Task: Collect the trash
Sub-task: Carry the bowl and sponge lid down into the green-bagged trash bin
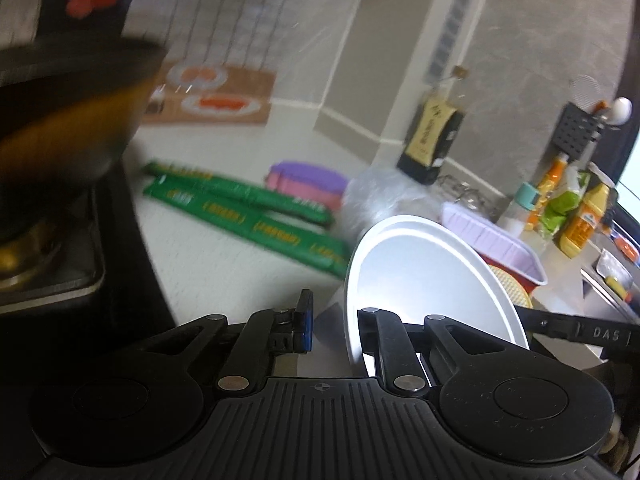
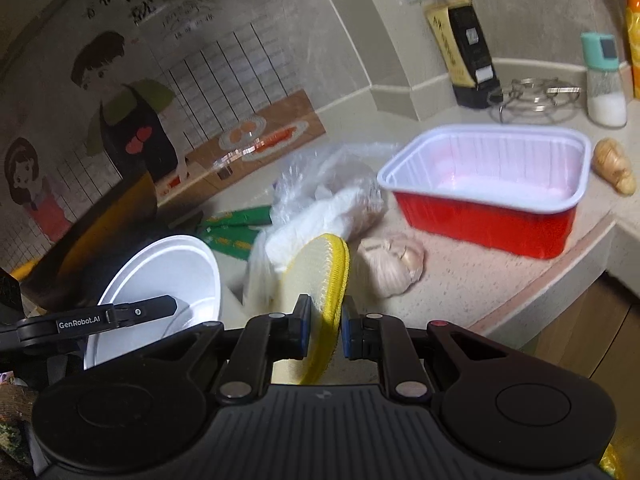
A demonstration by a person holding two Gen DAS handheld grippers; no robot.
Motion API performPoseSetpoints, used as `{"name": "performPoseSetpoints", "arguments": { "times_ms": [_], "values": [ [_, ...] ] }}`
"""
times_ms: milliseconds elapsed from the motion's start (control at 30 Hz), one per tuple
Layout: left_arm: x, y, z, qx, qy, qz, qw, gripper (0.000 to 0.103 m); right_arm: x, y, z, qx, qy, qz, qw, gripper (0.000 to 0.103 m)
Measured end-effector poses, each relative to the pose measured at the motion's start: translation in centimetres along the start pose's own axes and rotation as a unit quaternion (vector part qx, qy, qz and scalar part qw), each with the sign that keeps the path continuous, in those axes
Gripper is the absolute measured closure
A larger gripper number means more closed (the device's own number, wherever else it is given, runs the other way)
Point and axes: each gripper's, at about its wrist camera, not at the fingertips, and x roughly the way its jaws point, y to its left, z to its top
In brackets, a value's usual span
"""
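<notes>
Right gripper (image 2: 325, 332): jaws closed on the yellow-edged round pad (image 2: 316, 276), held on edge between the blue finger pads (image 2: 303, 330); the pad's lower rim drops out of sight behind the gripper body.

Left gripper (image 1: 334, 322): the white disposable bowl (image 1: 424, 280) stands on edge between the fingers. Only the left blue pad shows, with a gap between it and the bowl's rim; the right finger is hidden behind the bowl. Cannot tell whether the jaws are actually pinching it. In the right wrist view the same bowl (image 2: 160, 280) sits low left, partly covered by the left gripper's finger (image 2: 120, 314).

Counter (image 2: 480, 280), just past the pad: a garlic bulb (image 2: 394, 264), blurred. Beside it a crumpled clear plastic bag (image 2: 328, 192) with something white inside; contents not readable. Green wrappers (image 1: 248, 208) lie flat beyond, print smeared by motion blur.

Right of the bag: red tray with white lining (image 2: 488, 188), near the counter edge. A ginger piece (image 2: 614, 166) sits just beside its far right corner.

Further back: wire trivet (image 2: 532, 94), a dark bottle (image 2: 464, 52) with its top cut off, a teal-capped shaker (image 2: 604, 80).

Left wrist view, upper left: dark pan (image 1: 68, 92) over a burner (image 1: 36, 264), heavily blurred and cropped by the frame.
</notes>
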Motion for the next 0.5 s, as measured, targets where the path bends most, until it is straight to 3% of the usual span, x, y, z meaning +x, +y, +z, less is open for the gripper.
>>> {"name": "performPoseSetpoints", "arguments": {
  "times_ms": [267,500],
  "values": [
    [-0.6,-5.7,0.6,0.041,-0.022,-0.073,0.9963,0.088,-7.2,-3.4,0.5,0.002,-0.061,-0.042,0.997,0.089],
    [2.3,-12.6,-2.1,0.088,0.025,-0.142,0.9856,0.088,-12.9,-8.7,-2.3,0.034,-0.091,-0.138,0.986,0.089]
  ]
}}
